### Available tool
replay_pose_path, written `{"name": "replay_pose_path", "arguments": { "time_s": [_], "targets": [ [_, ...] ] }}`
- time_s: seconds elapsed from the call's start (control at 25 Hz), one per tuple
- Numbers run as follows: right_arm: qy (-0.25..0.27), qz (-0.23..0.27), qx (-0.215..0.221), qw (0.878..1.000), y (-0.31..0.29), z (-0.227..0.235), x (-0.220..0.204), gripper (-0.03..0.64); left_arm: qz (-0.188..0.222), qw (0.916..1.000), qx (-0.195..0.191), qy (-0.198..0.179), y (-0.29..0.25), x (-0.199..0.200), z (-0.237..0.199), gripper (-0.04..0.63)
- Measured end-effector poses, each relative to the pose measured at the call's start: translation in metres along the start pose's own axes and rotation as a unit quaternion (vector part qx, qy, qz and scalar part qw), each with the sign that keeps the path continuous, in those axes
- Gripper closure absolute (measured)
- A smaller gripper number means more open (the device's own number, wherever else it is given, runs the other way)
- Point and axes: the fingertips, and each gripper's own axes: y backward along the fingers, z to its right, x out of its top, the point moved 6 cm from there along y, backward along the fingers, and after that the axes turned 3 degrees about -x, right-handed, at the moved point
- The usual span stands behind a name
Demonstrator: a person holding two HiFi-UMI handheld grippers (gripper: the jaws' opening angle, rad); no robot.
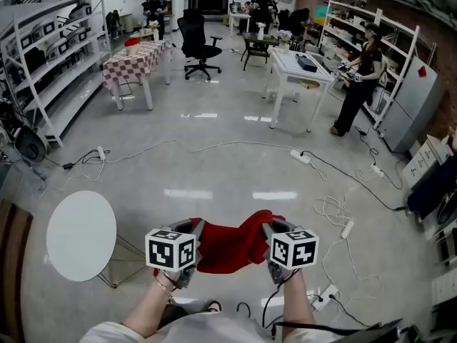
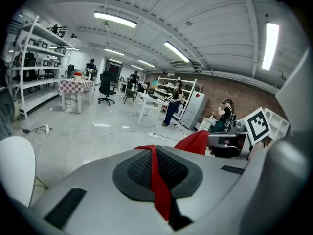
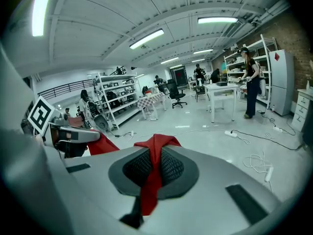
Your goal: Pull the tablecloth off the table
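1. Far left, the round white worktop [image 1: 81,234] stands on thin legs. Its right edge is near my left claw but apart from it.
2. My left claw [image 2: 154,168] is pinched narrow on a thin fold of the red tablecloth [image 1: 230,247], which runs as a strip between the pads.
3. The tablecloth hangs bunched between my two claws, off the round worktop and clear of its rim.
4. My right claw [image 3: 152,173] is clamped just as tight on another fold of that cloth.
5. Ahead, the glossy grey floor [image 1: 228,170] gives me wide open room. A thin cable [image 1: 235,146] crosses it, and a power strip [image 1: 300,156] and loose cord lie to the right.
6. Farther back, a shelf rack [image 1: 43,63] lines the left wall. I can't tell what is on its shelves.
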Motion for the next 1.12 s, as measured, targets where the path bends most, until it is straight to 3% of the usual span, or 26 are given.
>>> {"name": "replay_pose_path", "arguments": {
  "time_s": [0.16,0.6,0.88,1.12],
  "targets": [
    [-0.012,0.003,0.015,1.0,-0.011,-0.001,0.003,0.586,0.023,0.9992,0.016,0.028,0.009,0.001,-0.016,0.577],
    [-0.031,-0.011,0.058,0.998,-0.052,-0.048,0.002,0.586,0.059,0.994,0.08,0.044,0.059,0.0,-0.054,0.577],
    [0.002,-0.018,0.091,0.996,-0.071,-0.102,0.01,0.586,0.103,0.9826,0.129,0.085,0.109,-0.012,-0.092,0.577],
    [0.02,0.008,0.1,0.995,-0.068,-0.148,0.017,0.586,0.127,0.9732,0.161,0.104,0.154,-0.033,-0.111,0.577]
  ]
}}
